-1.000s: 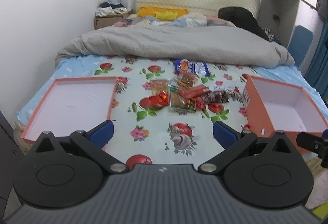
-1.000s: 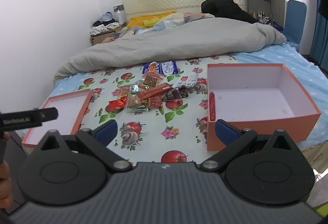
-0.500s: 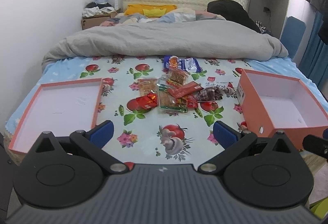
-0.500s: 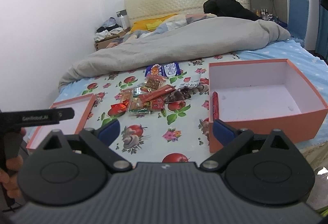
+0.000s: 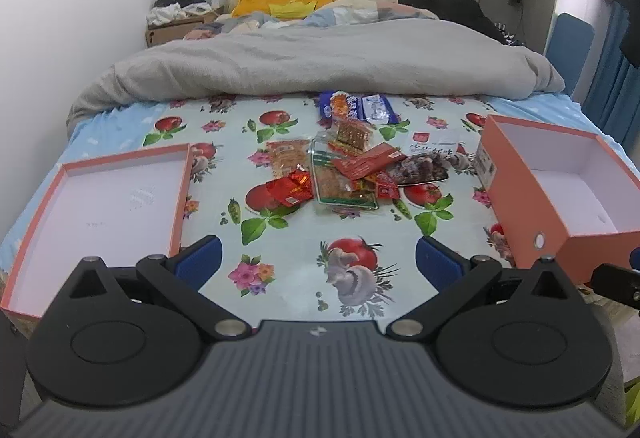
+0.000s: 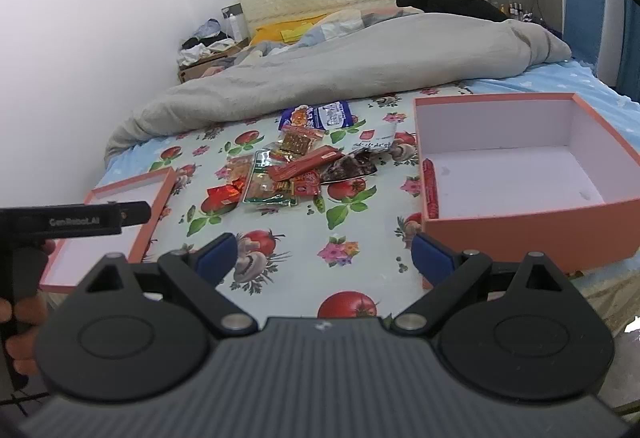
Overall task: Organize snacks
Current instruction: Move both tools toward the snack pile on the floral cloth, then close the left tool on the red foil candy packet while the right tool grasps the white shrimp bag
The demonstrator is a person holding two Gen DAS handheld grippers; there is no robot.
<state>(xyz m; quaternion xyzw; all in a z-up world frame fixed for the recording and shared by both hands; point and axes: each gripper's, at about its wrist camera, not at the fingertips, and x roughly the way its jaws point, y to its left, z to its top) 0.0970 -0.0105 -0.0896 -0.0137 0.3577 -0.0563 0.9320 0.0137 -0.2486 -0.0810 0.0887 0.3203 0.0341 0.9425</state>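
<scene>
1. Left wrist view: the left gripper (image 5: 318,258) stands wide open and holds nothing. It hangs over the near part of the flowered cloth (image 5: 288,238).
2. The snacks (image 5: 352,165) lie in one loose pile on the cloth, beyond the gripper. The lid (image 5: 182,193) is left of the pile and the box (image 5: 520,205) is right of it; both are empty.
3. I judge that the step in hand is the reach for a first packet. To do it well, come down on a packet at the edge of the pile, like the red one (image 5: 290,189) on the lid side, and close on its flat body, because the foil is thin and can slip.
4. Writing here: a white label (image 5: 485,163) is on the end of the box, and the blue pack (image 5: 356,105) behind the pile has print, but both are too small to read.
5. Right wrist view: the right gripper (image 6: 324,254) is nearly wide open, its jaws are closing a little, and nothing is between them.
6. The pile (image 6: 296,165) is left of the box (image 6: 528,234), and the gripper is nearer to the box. A red strip (image 6: 431,189) lies along the box's left rim.
7. Take only one packet each time, so that the others do not drag along.
8. The other handle (image 6: 76,220), held by a hand (image 6: 24,314), carries the words "GenRobot.AI".
</scene>
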